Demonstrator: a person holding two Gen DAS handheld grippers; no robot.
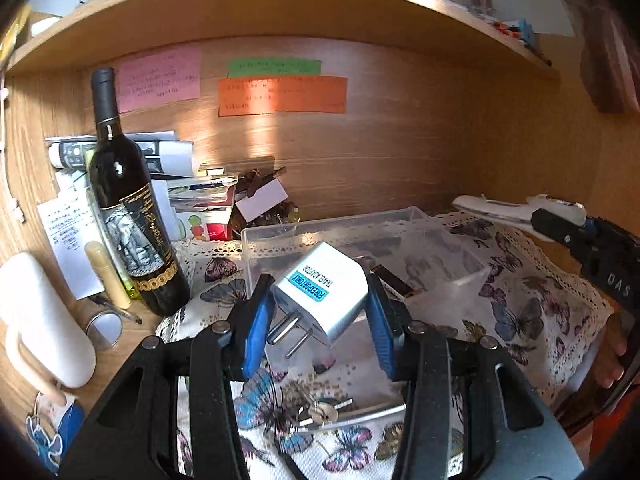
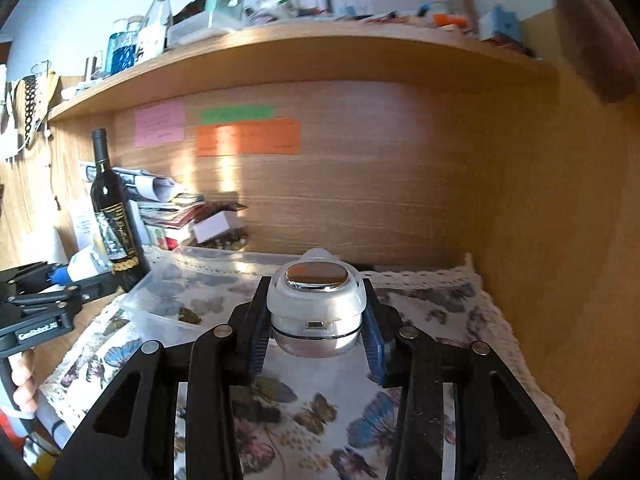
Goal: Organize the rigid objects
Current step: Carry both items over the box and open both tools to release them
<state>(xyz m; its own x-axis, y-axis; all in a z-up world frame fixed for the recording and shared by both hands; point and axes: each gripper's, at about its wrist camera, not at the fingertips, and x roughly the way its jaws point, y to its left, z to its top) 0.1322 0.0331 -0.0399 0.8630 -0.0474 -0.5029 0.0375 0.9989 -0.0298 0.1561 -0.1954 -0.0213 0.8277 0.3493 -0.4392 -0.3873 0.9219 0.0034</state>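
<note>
My left gripper [image 1: 318, 302] is shut on a white travel plug adapter [image 1: 320, 292] with a blue label, held tilted above a clear plastic box [image 1: 320, 228]. A dark small object [image 1: 394, 280] lies inside the box. Keys [image 1: 320, 412] lie on the butterfly cloth [image 1: 532, 292] in front of the box. My right gripper [image 2: 316, 320] is shut on a white and silver device [image 2: 316, 304], held above the cloth [image 2: 424, 304] to the right of the box [image 2: 168, 300]. The left gripper with the adapter also shows in the right wrist view [image 2: 60, 276].
A dark wine bottle [image 1: 128, 208] stands left of the box, next to papers, a yellow tube [image 1: 106, 272] and a white object [image 1: 40, 316]. Clutter lies against the wooden back wall [image 1: 400, 152]. A shelf [image 1: 280, 4] hangs overhead.
</note>
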